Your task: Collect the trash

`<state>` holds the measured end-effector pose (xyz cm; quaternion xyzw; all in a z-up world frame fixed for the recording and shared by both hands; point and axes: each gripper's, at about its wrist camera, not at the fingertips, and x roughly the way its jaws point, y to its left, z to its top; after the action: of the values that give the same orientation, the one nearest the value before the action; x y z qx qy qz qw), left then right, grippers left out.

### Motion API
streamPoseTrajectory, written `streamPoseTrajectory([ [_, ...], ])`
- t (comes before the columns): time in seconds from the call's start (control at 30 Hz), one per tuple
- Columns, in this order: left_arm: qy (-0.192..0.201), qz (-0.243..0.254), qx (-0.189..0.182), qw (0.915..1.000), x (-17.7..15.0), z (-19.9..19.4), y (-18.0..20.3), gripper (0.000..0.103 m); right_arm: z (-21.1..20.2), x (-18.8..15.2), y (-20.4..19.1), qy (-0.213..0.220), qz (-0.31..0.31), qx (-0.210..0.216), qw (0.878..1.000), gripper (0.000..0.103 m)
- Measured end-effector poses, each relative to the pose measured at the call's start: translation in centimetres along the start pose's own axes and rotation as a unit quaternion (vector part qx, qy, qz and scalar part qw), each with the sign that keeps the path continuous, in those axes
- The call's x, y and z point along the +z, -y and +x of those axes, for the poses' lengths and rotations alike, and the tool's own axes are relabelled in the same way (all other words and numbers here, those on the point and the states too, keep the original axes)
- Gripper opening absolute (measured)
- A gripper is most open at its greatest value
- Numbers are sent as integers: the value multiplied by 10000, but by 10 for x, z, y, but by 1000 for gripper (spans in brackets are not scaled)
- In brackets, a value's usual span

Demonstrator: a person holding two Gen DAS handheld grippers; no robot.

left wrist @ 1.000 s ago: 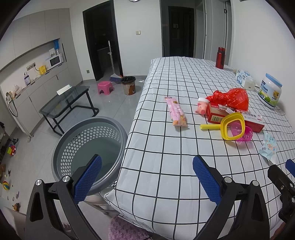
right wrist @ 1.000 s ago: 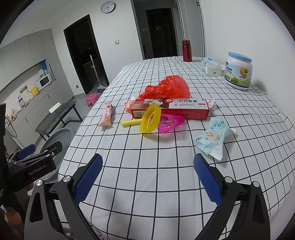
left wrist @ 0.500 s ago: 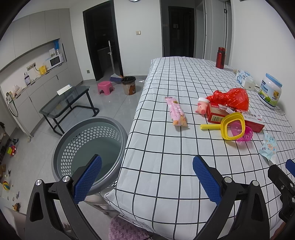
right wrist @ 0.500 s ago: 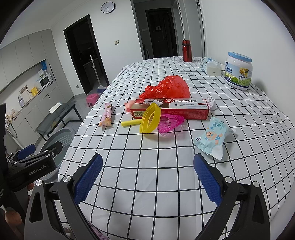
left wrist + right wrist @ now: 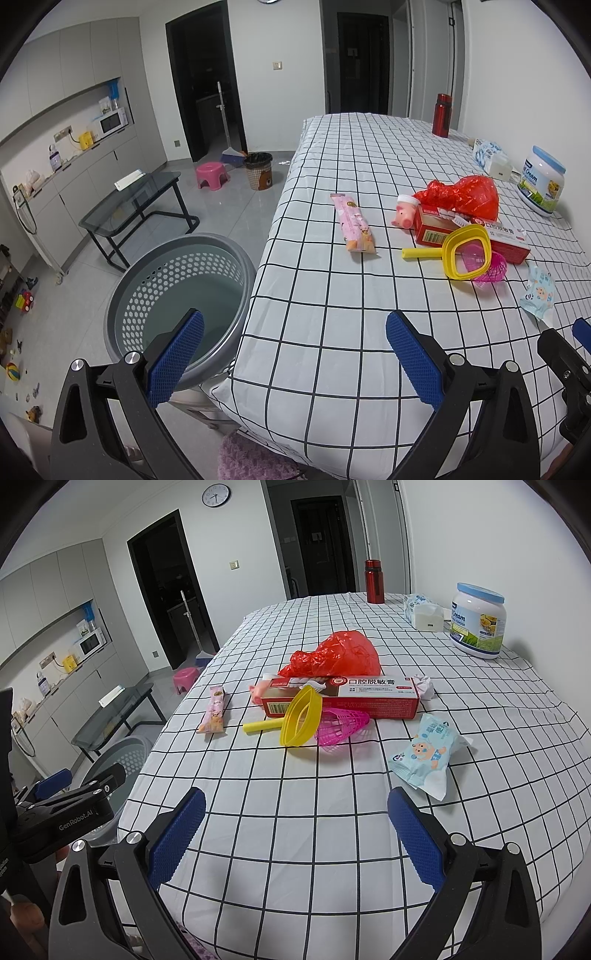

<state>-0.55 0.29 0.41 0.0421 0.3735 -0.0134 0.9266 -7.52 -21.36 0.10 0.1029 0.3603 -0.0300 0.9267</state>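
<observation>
Nothing is seen to have moved since the earlier frames; both views are matched almost exactly. The left gripper (image 5: 294, 349) is kept spread wide, and nothing is held or touched between its blue pads; it is positioned above the near left edge of the table (image 5: 332, 332), partly over a gray perforated basket (image 5: 177, 295) that stands on the floor just beside the table. The right gripper (image 5: 295, 825) is also spread wide and empty, above the near part of the checked cloth. Nearest to it, one pale blue wipes packet (image 5: 428, 755) is laid on the right. Behind it, one yellow scoop (image 5: 295, 720) is leaned against one pink net (image 5: 341, 727), and both are touching one long red box (image 5: 343, 698). To the left, apart from the others, one pink snack wrapper (image 5: 213, 710) is found. Behind the box, one red plastic bag (image 5: 336, 655) is crumpled, one small pink pig toy (image 5: 404, 216) is placed at the box's left end, and one ball of white paper (image 5: 423, 686) is seen at its right end. Farther back, one large jar (image 5: 478, 620), one tissue pack (image 5: 423, 611) and one red bottle (image 5: 374, 581) are standing. On the floor far behind, one glass side table (image 5: 136, 199), one pink stool (image 5: 210, 175) and one small bin (image 5: 258, 170) are visible, and one clock (image 5: 216, 495) is hung on the wall.
</observation>
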Motion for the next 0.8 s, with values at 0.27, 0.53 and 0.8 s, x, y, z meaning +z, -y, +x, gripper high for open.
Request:
streamPoseTrajectory([
  [0.27,-3,1,1,10000,0,0,0,97,0,0,1,2,5,9,10000,94],
  [0.53,1,20,17,10000,0,-1,1,97,0,0,0,2,4,28,10000,94],
  [0.8,-2,54,15,10000,-1,0,5,97,-1,-1,2,1,38,90,10000,94],
])
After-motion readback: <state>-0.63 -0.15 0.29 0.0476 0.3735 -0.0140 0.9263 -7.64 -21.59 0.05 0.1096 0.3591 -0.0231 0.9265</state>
